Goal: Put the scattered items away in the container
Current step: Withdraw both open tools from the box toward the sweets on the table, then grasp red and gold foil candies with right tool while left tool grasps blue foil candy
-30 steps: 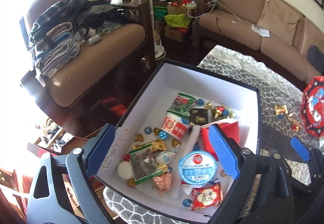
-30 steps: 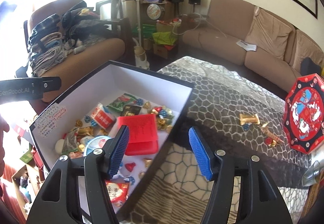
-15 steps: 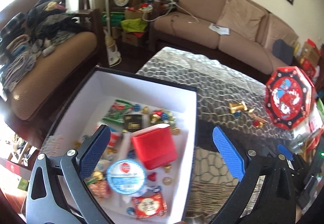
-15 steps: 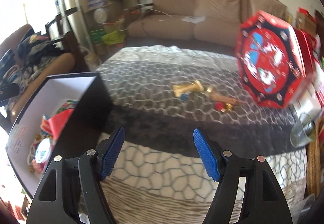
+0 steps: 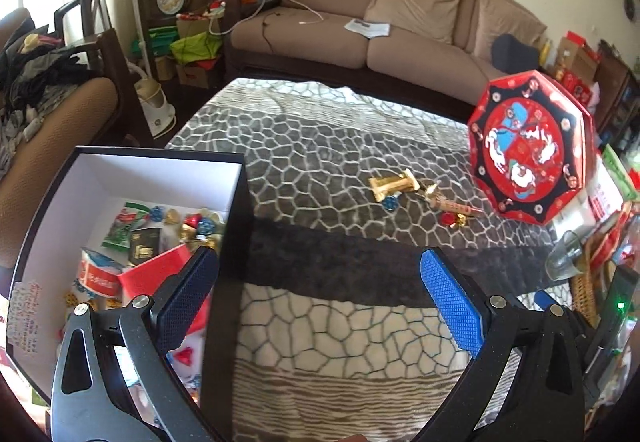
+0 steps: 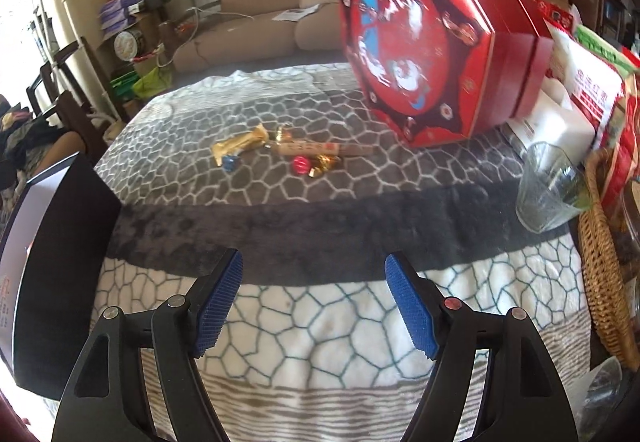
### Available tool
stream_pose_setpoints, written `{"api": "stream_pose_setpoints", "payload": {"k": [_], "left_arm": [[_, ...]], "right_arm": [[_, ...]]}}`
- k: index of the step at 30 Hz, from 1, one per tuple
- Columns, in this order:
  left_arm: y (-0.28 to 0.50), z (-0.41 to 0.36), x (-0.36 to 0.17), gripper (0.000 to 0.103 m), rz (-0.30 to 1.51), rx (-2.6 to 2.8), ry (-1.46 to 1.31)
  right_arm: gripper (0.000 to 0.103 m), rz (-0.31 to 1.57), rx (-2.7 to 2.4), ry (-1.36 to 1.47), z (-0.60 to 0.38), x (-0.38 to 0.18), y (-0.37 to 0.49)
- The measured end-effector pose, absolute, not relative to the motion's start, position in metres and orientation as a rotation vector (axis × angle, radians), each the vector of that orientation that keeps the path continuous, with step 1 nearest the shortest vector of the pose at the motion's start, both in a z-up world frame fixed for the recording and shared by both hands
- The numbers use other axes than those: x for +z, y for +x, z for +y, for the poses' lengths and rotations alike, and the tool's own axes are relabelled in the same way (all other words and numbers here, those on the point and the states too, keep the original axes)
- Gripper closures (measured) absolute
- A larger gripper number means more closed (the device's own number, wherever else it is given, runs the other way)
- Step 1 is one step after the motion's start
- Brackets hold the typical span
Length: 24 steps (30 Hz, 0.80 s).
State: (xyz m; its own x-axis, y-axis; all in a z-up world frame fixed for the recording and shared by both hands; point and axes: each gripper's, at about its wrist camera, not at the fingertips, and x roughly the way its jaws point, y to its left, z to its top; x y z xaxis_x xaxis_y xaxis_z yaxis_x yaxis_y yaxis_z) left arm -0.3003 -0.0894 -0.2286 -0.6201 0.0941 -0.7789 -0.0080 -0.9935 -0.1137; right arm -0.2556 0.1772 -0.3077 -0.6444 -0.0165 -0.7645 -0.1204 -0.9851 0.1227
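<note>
Scattered sweets are down to a small cluster now, lying out on the patterned blanket [image 6: 320, 322] that covers the tabletop, well apart from the container. And the container [image 5: 236, 242], a black box with a white inside, sits at the left edge of the spread, already well stocked: a red box [image 5: 154, 270], wrapped candies [image 5: 202, 224], a green packet [image 5: 124, 224] and a dark little packet [image 5: 144, 248] all lie inside it.

So what is left? Look to the far side of the dark band in the blanket: a gold-wrapped bar [image 6: 240, 146], a blue candy [image 6: 231, 162] just beside it, a long stick-shaped packet [image 6: 320, 149], a red foil candy [image 6: 301, 164] and a gold foil candy [image 6: 324, 163] touching or nearly touching one another. Five or so pieces, by my count, and the bulk of the job looks done.

The left gripper [image 5: 316, 298] hangs over the container's near wall with its fingers spread about as wide as they go, nothing between them. The right gripper [image 6: 314, 298] faces the leftover cluster, its fingers opening and empty too, with only blanket showing in the gap.

Behind the sweets a big red octagonal gift box [image 6: 420, 42] leans upright, and a glass cup [image 6: 552, 186] stands at the right beside a wicker basket [image 6: 604, 262]. Neither reads as part of the scatter.
</note>
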Motion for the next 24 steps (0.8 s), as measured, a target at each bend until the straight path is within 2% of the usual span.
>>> {"api": "stream_pose_setpoints", "payload": {"k": [9, 15, 19, 24], "left_arm": [[-0.314, -0.050, -0.244, 0.001, -0.093, 2.734, -1.377], [-0.311, -0.043, -0.239, 0.001, -0.015, 2.754, -1.335], [-0.312, -0.047, -0.241, 0.001, -0.020, 2.756, -1.342], [-0.313, -0.044, -0.245, 0.001, 0.070, 2.776, -1.345]], "right_arm": [[0.025, 0.193, 2.753, -1.322, 0.193, -0.324, -0.257], [0.025, 0.224, 2.733, -1.344, 0.203, -0.333, -0.257], [0.025, 0.221, 2.742, -1.314, 0.205, -0.328, -0.253], [0.021, 0.211, 2.771, -1.245, 0.204, -0.315, -0.249]]}}
